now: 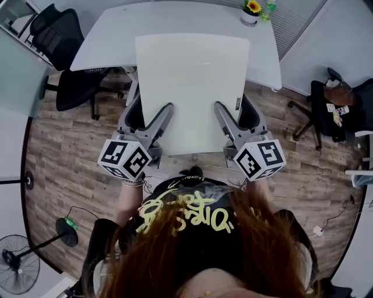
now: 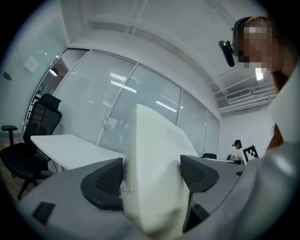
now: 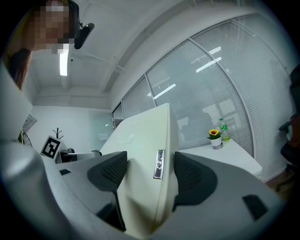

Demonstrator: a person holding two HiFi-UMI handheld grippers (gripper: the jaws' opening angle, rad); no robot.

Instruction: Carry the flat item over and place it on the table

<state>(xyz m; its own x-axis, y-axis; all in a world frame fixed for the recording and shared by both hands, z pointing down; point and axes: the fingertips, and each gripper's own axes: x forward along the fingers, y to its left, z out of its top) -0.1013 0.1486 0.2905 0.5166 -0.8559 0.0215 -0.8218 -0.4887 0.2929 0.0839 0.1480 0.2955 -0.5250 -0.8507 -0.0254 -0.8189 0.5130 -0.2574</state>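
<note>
The flat cream board (image 1: 192, 87) is up in the air in front of the person, held at its near end. Seen from above, its far end covers part of the white table (image 1: 105, 41). The left gripper (image 1: 150, 114) pinches the board's left side, with its two jaws pressed on both faces. The right gripper (image 1: 236, 114) pinches the right side the same way, close to a small silver tag (image 3: 159, 164) on the edge. A little pot with a yellow flower (image 1: 251, 11) sits on the table's far corner. A black chair (image 1: 64, 41) stands beside the table on the wood floor (image 1: 64, 157).
</note>
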